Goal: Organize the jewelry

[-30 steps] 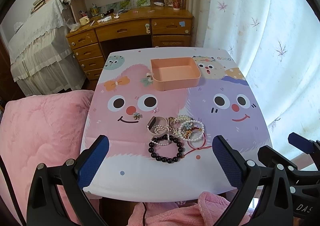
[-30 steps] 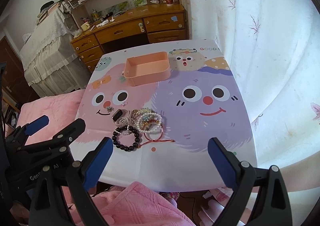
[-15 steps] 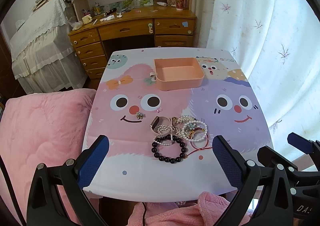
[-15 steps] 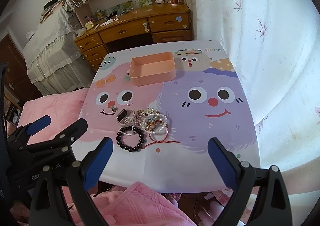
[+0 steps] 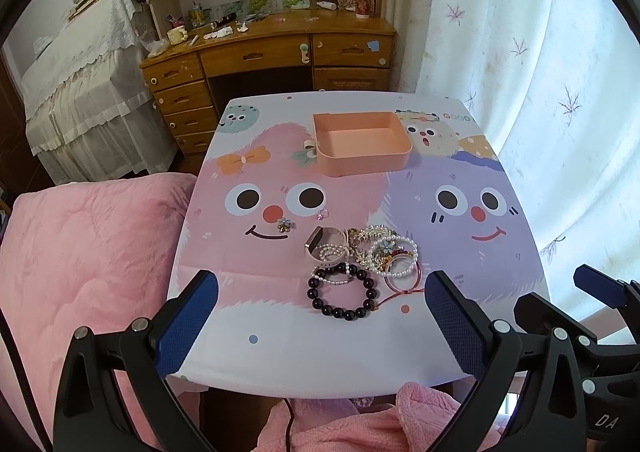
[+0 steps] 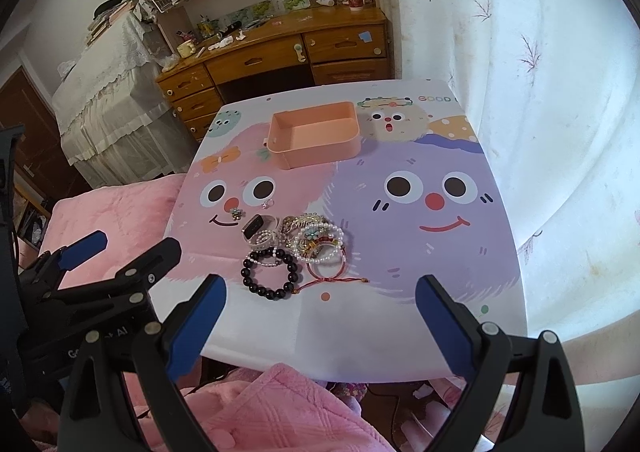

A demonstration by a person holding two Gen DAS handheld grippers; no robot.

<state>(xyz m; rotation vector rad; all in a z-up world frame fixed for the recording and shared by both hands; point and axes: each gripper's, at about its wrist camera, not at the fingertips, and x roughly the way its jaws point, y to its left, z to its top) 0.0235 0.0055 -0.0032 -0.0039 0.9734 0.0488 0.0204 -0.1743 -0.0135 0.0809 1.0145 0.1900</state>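
Observation:
A pile of jewelry lies on the cartoon-print table (image 5: 280,344): a black bead bracelet (image 5: 342,294) (image 6: 270,275) nearest me, pearl bracelets (image 5: 394,254) (image 6: 318,240), a red cord bracelet (image 5: 404,284) (image 6: 326,272), a watch (image 5: 322,246) (image 6: 258,230), a flower charm (image 5: 285,226) (image 6: 237,214) and a small ring (image 5: 322,214) (image 6: 268,203). An empty peach tray (image 5: 362,159) (image 6: 316,153) stands at the far side. My left gripper (image 5: 322,326) and right gripper (image 6: 320,326) are open and empty, above the near table edge, short of the pile.
A pink quilted bed (image 5: 88,252) lies left of the table. A pink cloth (image 6: 272,408) sits below the near edge. A wooden desk with drawers (image 5: 264,55) stands behind, white curtains (image 5: 540,71) to the right. The other gripper shows at the side in each view (image 5: 600,316) (image 6: 80,280).
Both grippers have moved forward a little toward the table; the jewelry and tray appear slightly larger and lower. Nothing on the table has moved.

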